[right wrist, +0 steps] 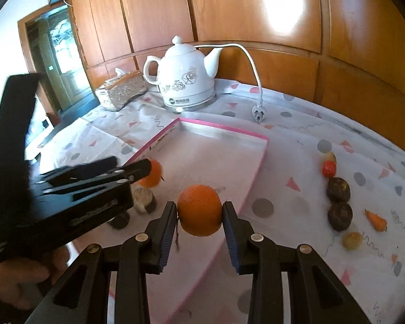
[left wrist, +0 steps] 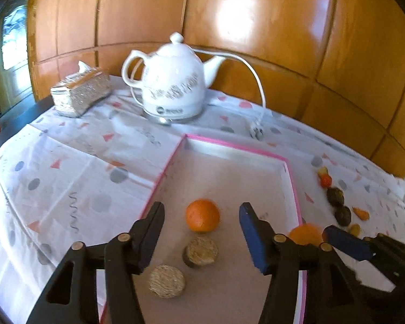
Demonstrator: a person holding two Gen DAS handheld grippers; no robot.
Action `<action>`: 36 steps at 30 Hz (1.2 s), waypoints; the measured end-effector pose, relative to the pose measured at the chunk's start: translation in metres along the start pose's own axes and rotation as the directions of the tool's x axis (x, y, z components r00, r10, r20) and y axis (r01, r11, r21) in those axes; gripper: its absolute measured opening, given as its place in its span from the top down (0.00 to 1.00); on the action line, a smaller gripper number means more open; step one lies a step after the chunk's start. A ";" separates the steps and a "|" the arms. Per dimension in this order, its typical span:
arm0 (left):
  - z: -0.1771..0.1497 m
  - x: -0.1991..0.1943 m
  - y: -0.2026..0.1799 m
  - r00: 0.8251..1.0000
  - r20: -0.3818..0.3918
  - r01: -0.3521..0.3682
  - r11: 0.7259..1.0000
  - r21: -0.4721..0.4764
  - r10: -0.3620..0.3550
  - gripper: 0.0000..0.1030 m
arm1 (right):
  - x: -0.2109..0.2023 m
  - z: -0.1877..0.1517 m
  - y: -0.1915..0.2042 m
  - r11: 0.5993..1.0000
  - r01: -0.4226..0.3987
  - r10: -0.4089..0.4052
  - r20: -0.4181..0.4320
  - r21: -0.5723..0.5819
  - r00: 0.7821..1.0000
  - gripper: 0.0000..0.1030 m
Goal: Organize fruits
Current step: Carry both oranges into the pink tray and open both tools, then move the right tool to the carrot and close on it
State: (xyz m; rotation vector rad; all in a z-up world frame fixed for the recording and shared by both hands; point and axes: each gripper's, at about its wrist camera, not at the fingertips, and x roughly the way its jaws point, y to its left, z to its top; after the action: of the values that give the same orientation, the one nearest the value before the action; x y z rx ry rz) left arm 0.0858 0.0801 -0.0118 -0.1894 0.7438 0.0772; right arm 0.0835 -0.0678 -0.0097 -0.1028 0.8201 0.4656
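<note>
A shallow pink-rimmed tray (left wrist: 229, 145) lies on the patterned tablecloth. My left gripper (left wrist: 202, 208) hovers over it, open, and an orange (left wrist: 202, 215) rests on the tray floor just past its fingertips, touched by neither pad. Two round tan-topped pieces (left wrist: 205, 251) (left wrist: 166, 280) lie nearer the camera. My right gripper (right wrist: 199, 206) is shut on a second orange (right wrist: 199, 210), held above the tray's right edge. To its right on the cloth lie a red fruit (right wrist: 328, 168), two dark round fruits (right wrist: 337, 189) (right wrist: 340, 216), a small carrot (right wrist: 375, 220) and a yellow fruit (right wrist: 351, 240).
A white kettle (left wrist: 175, 83) stands at the back with its cord and plug (right wrist: 257, 113) lying on the cloth. A glittery tissue box (left wrist: 81, 94) sits left of it. Wood panelling closes off the back. A hand (right wrist: 19, 278) holds the left gripper.
</note>
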 end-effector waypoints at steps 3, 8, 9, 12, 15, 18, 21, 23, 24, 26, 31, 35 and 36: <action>-0.002 -0.003 0.005 1.000 -0.006 -0.013 1.000 -0.017 0.013 0.43 | 0.004 0.000 0.004 1.000 -0.006 0.006 -0.006 0.004 1.000 0.61; -0.013 -0.009 0.002 1.000 -0.016 -0.008 0.999 -0.033 0.008 0.43 | -0.001 -0.010 -0.001 0.999 0.019 -0.019 -0.009 0.026 1.000 0.61; -0.016 -0.011 0.000 1.000 -0.019 -0.004 0.999 -0.033 0.003 0.43 | -0.003 -0.012 -0.004 0.999 0.026 -0.025 -0.010 0.034 1.000 0.61; -0.022 -0.015 -0.008 1.000 -0.025 0.005 1.000 -0.021 -0.006 0.43 | -0.007 -0.019 -0.014 0.997 0.041 -0.040 -0.015 0.068 0.999 0.61; -0.027 -0.017 -0.015 0.999 -0.038 0.017 1.000 -0.005 -0.017 0.43 | -0.011 -0.026 -0.023 0.994 0.063 -0.062 -0.018 0.092 0.998 0.61; -0.032 -0.018 -0.023 0.999 -0.044 0.024 1.000 0.017 -0.023 0.43 | -0.015 -0.033 -0.034 0.989 0.078 -0.076 -0.021 0.126 0.997 0.61; -0.034 -0.021 -0.030 0.998 -0.045 0.037 0.999 0.032 -0.035 0.43 | -0.021 -0.039 -0.045 0.983 0.099 -0.097 -0.020 0.153 0.995 0.61; -0.035 -0.022 -0.036 0.998 -0.045 0.044 0.998 0.048 -0.042 0.43 | -0.024 -0.044 -0.054 0.978 0.111 -0.109 -0.022 0.175 0.994 0.61; -0.036 -0.022 -0.039 0.998 -0.045 0.051 0.997 0.056 -0.048 0.43 | -0.025 -0.046 -0.058 0.975 0.119 -0.116 -0.024 0.186 0.993 0.61; -0.037 -0.023 -0.046 0.997 -0.045 0.065 0.995 0.073 -0.062 0.43 | -0.028 -0.051 -0.067 0.969 0.137 -0.134 -0.028 0.206 0.991 0.61; -0.039 -0.023 -0.063 0.994 -0.060 0.100 0.989 0.106 -0.094 0.43 | -0.037 -0.066 -0.096 0.945 0.183 -0.178 -0.042 0.271 0.983 0.61; -0.042 -0.022 -0.078 0.990 -0.072 0.130 0.982 0.134 -0.121 0.43 | -0.045 -0.079 -0.120 0.920 0.227 -0.219 -0.060 0.319 0.974 0.61; -0.043 -0.022 -0.081 0.989 -0.076 0.138 0.981 0.140 -0.128 0.43 | -0.046 -0.080 -0.125 0.915 0.235 -0.227 -0.064 0.328 0.972 0.61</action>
State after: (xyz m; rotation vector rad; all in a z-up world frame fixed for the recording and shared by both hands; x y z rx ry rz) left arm 0.0524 -0.0079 -0.0159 -0.1031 0.7978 -0.1109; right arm 0.0568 -0.2171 -0.0422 0.1092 0.8880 0.0971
